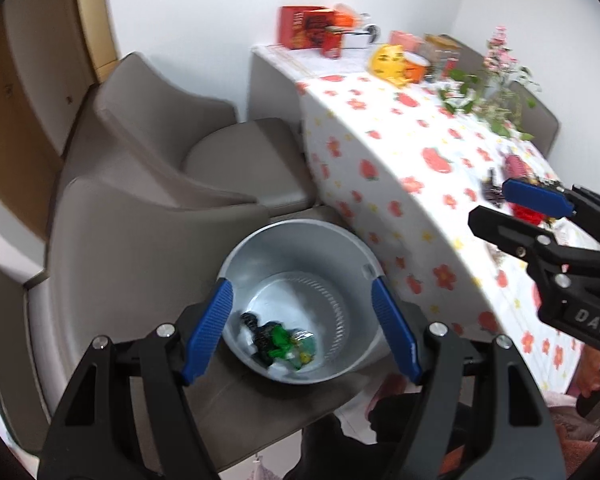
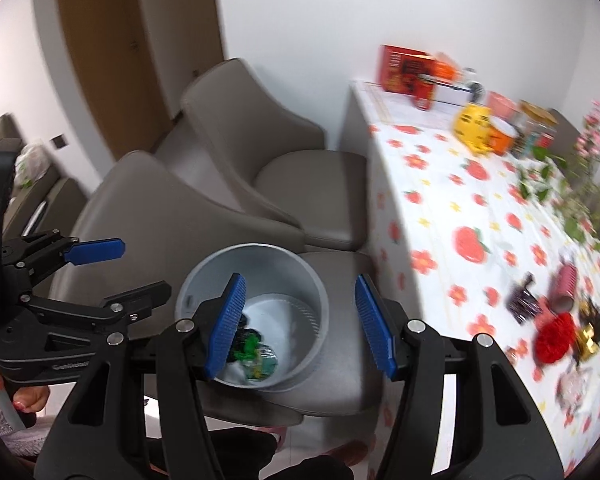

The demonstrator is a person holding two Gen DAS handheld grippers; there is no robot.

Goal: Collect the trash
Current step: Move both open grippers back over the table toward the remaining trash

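A grey trash bin [image 1: 300, 256] stands on a brown chair seat beside the table; it also shows in the right wrist view [image 2: 256, 268]. Green and black wrappers [image 1: 280, 340] lie at its bottom. My left gripper [image 1: 302, 300] is open and empty, hovering over the bin. My right gripper [image 2: 300, 300] is open and empty above the bin too; it shows at the right of the left wrist view [image 1: 496, 208]. Trash lies on the flowered table: a red crumpled piece [image 2: 554, 338], a dark wrapper [image 2: 522, 300], a pink tube [image 2: 564, 284] and a gold and black wrapper [image 2: 592, 324].
Brown chairs [image 2: 236, 136] stand along the table's left side. Red boxes [image 2: 404, 68], a yellow cat figure [image 2: 474, 126], an orange mug [image 2: 502, 136] and a flowering plant [image 2: 572, 184] sit on the table [image 2: 440, 200]. A wooden door [image 2: 108, 40] is behind.
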